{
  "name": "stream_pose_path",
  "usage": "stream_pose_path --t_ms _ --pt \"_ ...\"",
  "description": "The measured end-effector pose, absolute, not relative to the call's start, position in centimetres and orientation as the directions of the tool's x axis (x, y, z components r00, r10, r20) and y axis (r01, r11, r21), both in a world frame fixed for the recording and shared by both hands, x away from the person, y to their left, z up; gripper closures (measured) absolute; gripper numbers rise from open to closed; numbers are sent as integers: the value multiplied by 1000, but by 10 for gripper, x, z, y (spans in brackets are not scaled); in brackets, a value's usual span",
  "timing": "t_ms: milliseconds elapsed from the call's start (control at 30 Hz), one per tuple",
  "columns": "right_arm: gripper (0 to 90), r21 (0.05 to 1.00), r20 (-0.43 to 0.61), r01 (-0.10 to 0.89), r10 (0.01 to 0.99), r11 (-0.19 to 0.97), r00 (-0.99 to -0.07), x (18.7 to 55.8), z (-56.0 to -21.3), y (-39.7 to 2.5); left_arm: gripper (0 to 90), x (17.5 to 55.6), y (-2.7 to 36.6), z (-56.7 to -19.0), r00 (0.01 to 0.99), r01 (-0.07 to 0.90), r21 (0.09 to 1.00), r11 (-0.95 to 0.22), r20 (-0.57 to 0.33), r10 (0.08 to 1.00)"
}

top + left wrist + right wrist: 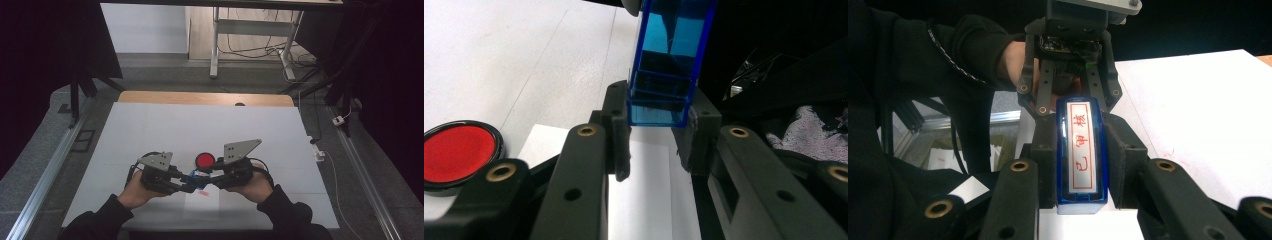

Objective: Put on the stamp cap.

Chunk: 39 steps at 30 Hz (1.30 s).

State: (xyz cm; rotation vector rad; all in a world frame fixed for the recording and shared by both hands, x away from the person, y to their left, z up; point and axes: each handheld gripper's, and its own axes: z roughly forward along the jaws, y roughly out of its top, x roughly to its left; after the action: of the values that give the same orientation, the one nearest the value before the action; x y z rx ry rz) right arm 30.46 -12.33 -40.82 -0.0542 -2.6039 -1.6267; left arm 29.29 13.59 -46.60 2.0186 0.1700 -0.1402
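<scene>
- Your hands enter at the near table edge; the left hand and right hand each carry a gripper, facing each other.
- Between them sits the blue stamp, a translucent blue block held above the white paper slip.
- Your left gripper clamps one end of the stamp, a pad pressed on each side.
- Your right gripper is closed on the other end; the stamp shows a white face with red characters.
- Just beyond the stamp, slightly right, a red round pad in a black rim rests on the white table cover.
</scene>
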Motion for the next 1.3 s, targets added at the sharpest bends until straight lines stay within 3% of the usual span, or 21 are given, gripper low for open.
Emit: stream_pose_path --t_ms 133,367,1300 --pt "701 898 117 98 -18 429 -993 307 -411 -123 690 290 134 -465 988 151 884 -443 -143 51" --pt "701 893 98 86 -3 442 -995 306 -410 -123 665 290 134 -466 986 163 878 -449 -138 90" --pt "700 887 62 85 64 454 -996 306 -408 -129 376 277 149 -466 939 291 820 -493 -145 313"
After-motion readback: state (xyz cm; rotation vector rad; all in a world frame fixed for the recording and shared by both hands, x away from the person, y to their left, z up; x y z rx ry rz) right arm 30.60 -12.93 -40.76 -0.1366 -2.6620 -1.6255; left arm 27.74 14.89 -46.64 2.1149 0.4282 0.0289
